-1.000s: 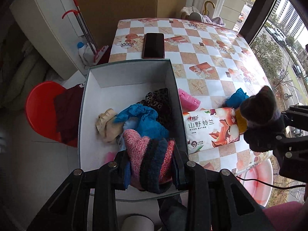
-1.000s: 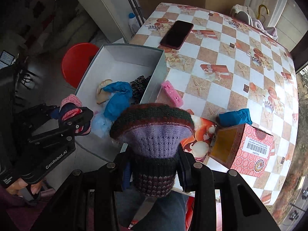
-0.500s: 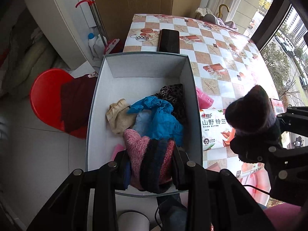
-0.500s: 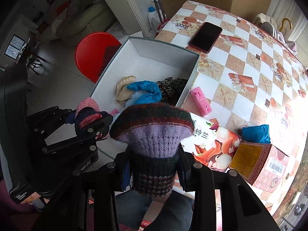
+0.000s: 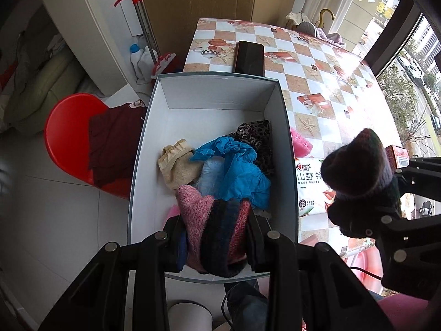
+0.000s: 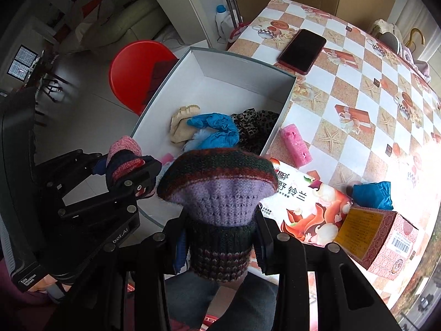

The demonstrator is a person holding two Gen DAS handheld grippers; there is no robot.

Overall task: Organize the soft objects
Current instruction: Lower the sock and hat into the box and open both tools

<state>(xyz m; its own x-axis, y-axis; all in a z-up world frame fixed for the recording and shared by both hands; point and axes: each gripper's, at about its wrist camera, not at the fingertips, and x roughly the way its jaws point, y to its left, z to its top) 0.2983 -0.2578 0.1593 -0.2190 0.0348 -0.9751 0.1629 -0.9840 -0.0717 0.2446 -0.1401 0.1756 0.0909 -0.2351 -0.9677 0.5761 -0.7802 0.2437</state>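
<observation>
Nearest: left gripper (image 5: 215, 244) is seen clamped, jaws part-closed, on a pink/navy striped knit item (image 5: 217, 231), held over the near end of the white box (image 5: 217, 91), presumably for release there; right gripper (image 6: 220, 244) is likewise clamped, jaws narrowed, on a lilac knit item w/ dark green-red band (image 6: 220, 184), held over the box's near right corner approx., judged next in line. Further in, beige cloth (image 5: 179, 162), blue cloth (image 5: 237, 171) and leopard-print cloth (image 5: 255, 135) are noted bunched in the box's near half, far half bare. Beyond, on the table (image 6: 355, 88), a pink roll (image 6: 295, 144) lies just beside the box's right wall, a tissue pack (image 6: 306, 209) and blue item (image 6: 372, 194) near the front edge, not yet boxed.
</observation>
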